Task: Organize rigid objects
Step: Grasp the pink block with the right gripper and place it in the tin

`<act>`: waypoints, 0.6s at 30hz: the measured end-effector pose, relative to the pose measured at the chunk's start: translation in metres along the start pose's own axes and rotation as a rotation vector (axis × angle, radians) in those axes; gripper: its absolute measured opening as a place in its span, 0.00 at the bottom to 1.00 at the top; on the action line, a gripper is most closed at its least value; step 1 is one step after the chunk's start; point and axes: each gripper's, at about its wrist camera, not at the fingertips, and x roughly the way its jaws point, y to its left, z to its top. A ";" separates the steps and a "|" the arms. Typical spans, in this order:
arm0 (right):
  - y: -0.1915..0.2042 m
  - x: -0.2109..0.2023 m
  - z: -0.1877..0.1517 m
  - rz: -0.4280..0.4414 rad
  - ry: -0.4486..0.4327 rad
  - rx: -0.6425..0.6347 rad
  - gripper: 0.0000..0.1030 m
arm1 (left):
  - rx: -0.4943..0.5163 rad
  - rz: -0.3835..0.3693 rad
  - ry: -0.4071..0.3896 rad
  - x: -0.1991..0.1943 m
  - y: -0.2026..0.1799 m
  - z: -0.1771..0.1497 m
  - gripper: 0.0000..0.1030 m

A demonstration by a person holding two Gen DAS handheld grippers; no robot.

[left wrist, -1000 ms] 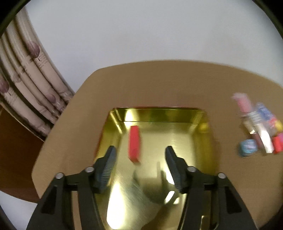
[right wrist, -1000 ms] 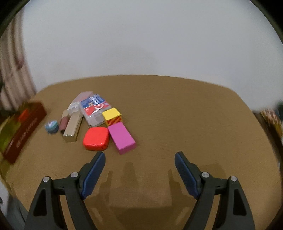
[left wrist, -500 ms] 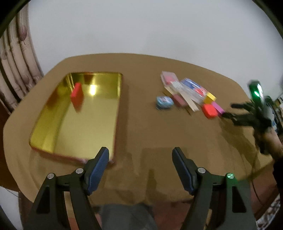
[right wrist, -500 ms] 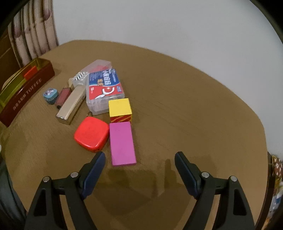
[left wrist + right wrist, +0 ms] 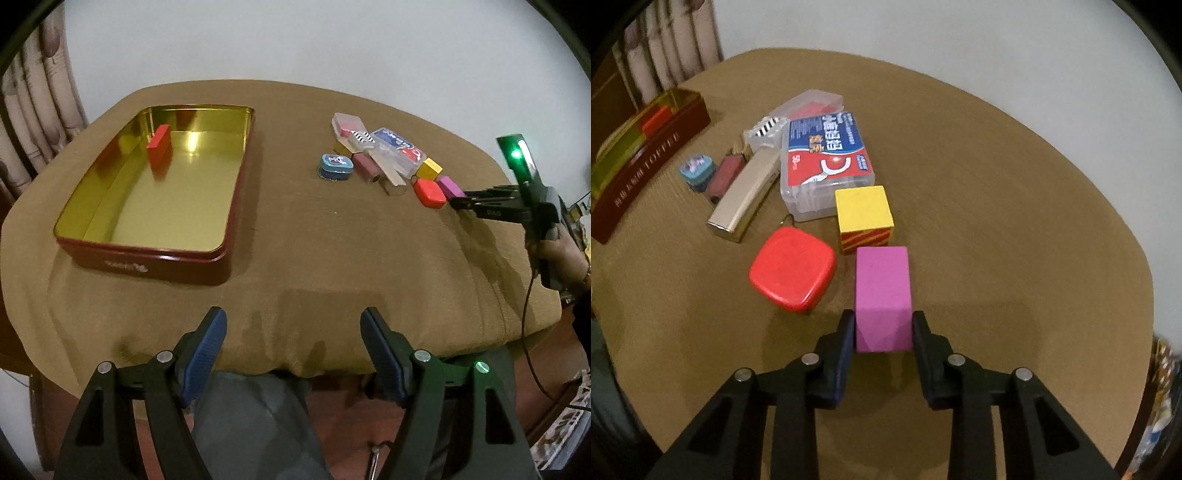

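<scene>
My right gripper (image 5: 883, 325) is shut on the near end of a magenta block (image 5: 882, 291) that lies on the brown table; the block also shows in the left wrist view (image 5: 450, 186), with the right gripper (image 5: 458, 201) at it. Beside it lie a red rounded case (image 5: 792, 273), a yellow cube (image 5: 863, 214), a clear floss box (image 5: 827, 162), a silver bar (image 5: 746, 194), a maroon tube (image 5: 724, 175) and a small blue tin (image 5: 696, 170). A gold tin tray (image 5: 229, 206) at the left holds a red block (image 5: 159, 147). My left gripper (image 5: 293, 339) is open and empty over the table's near edge.
Curtains (image 5: 33, 107) hang at the far left. The person's legs (image 5: 255, 424) are below the table's near edge. A clear pink-filled case (image 5: 809, 105) lies at the back of the pile. Bare tablecloth (image 5: 295, 229) lies between tray and pile.
My left gripper has pulled back from over the tray to the table's near edge. My right gripper has moved in to the magenta block and shut on it.
</scene>
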 end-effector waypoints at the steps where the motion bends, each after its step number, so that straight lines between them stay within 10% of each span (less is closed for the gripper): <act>1: -0.001 -0.007 -0.003 0.010 -0.011 0.022 0.29 | 0.000 0.000 -0.010 -0.004 0.001 -0.003 0.69; 7: 0.011 -0.064 -0.005 0.102 -0.099 0.095 0.29 | -0.021 0.038 -0.070 -0.021 0.014 -0.019 0.69; 18: 0.180 -0.085 0.133 0.446 -0.168 0.012 0.29 | -0.111 0.146 -0.105 -0.036 0.062 -0.044 0.73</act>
